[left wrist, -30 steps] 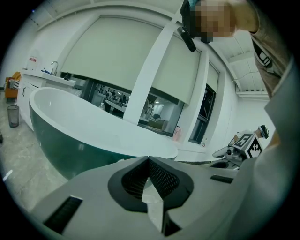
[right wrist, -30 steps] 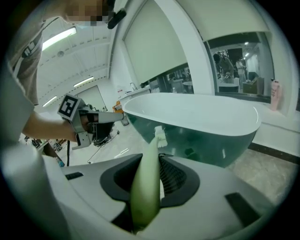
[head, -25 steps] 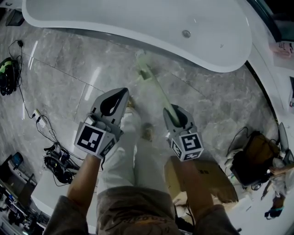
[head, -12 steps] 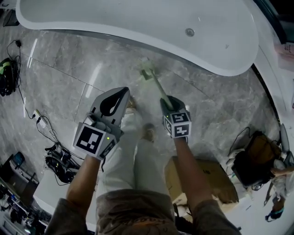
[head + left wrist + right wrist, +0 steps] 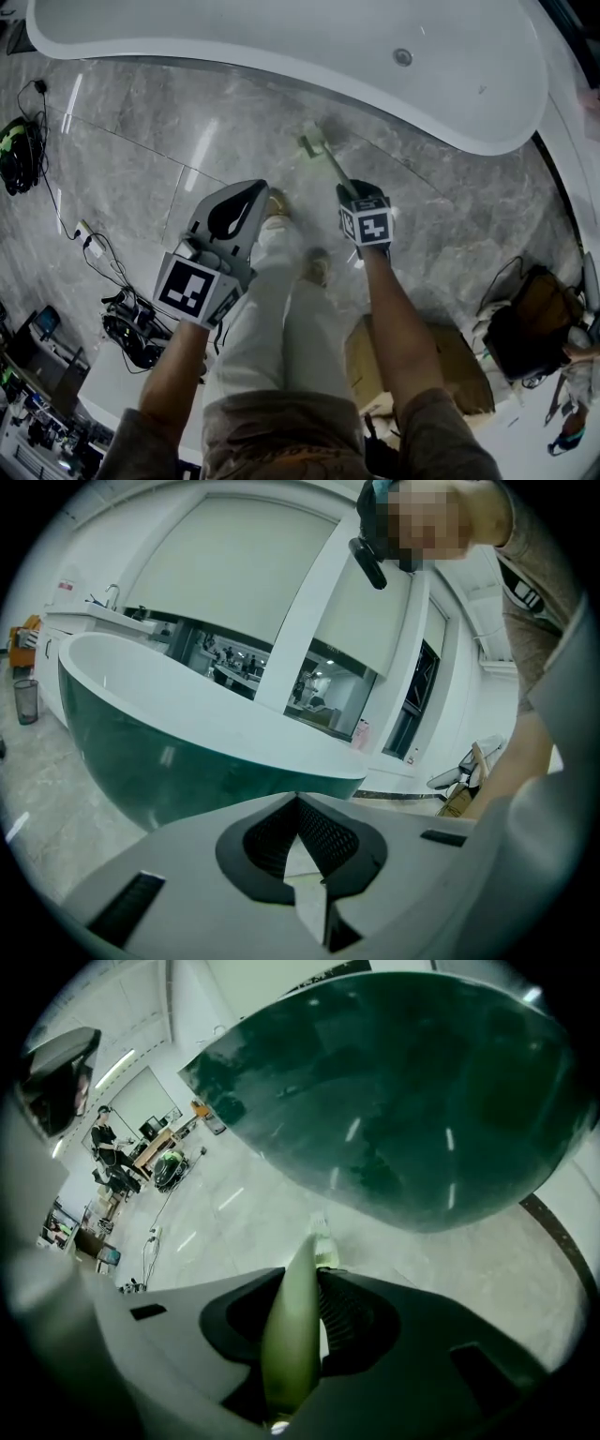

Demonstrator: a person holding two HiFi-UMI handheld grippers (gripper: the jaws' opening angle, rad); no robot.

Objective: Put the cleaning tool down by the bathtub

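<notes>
Right gripper point(image 5: 350, 191) clamped on slim pale-green cleaning tool point(image 5: 328, 161), head near white bathtub point(image 5: 234, 37), left gripper point(image 5: 255, 188) closed, empty

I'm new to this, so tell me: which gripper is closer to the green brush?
Right. The right gripper has its fingers closed on the brush handle; the left gripper is clear of it, off to its left.
</notes>
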